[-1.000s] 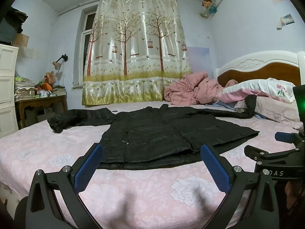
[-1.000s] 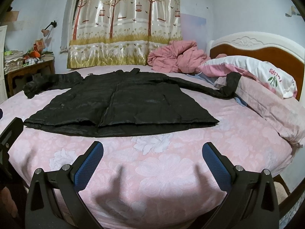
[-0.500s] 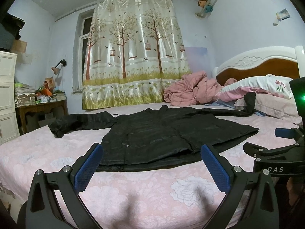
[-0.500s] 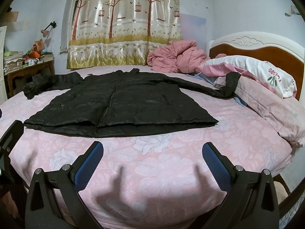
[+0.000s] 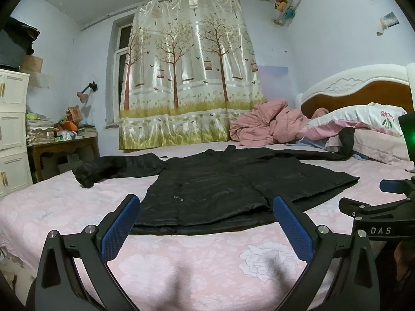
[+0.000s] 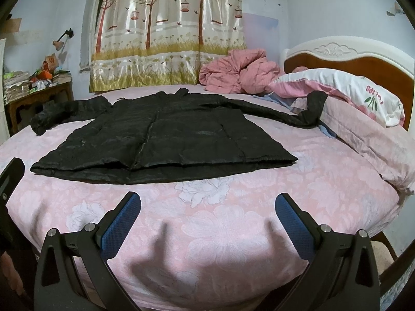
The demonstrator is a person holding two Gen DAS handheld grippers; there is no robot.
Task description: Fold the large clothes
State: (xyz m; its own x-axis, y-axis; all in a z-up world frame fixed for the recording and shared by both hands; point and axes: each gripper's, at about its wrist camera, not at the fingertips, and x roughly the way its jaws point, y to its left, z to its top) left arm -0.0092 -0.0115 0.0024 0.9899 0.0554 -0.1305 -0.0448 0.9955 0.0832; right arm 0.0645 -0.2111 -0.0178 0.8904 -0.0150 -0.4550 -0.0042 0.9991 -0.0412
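Black coat (image 6: 160, 132) is laid out flat across the middle of the frame on the pink bed (image 6: 220, 233), one sleeve reaching right onto the pillow (image 6: 337, 88). Left gripper (image 5: 206, 223) and right gripper (image 6: 207, 220) sit at the bottom, both spread wide, holding nothing.

Pale lilac walls (image 5: 324, 39) enclose a bed with a pink floral sheet (image 6: 220, 223) and white-and-wood carved headboard (image 6: 345, 51). A glossy tree-print curtain (image 5: 189, 77) covers the window; a cluttered dark wooden side table (image 5: 62, 145) stands beside white drawers (image 5: 11, 129).
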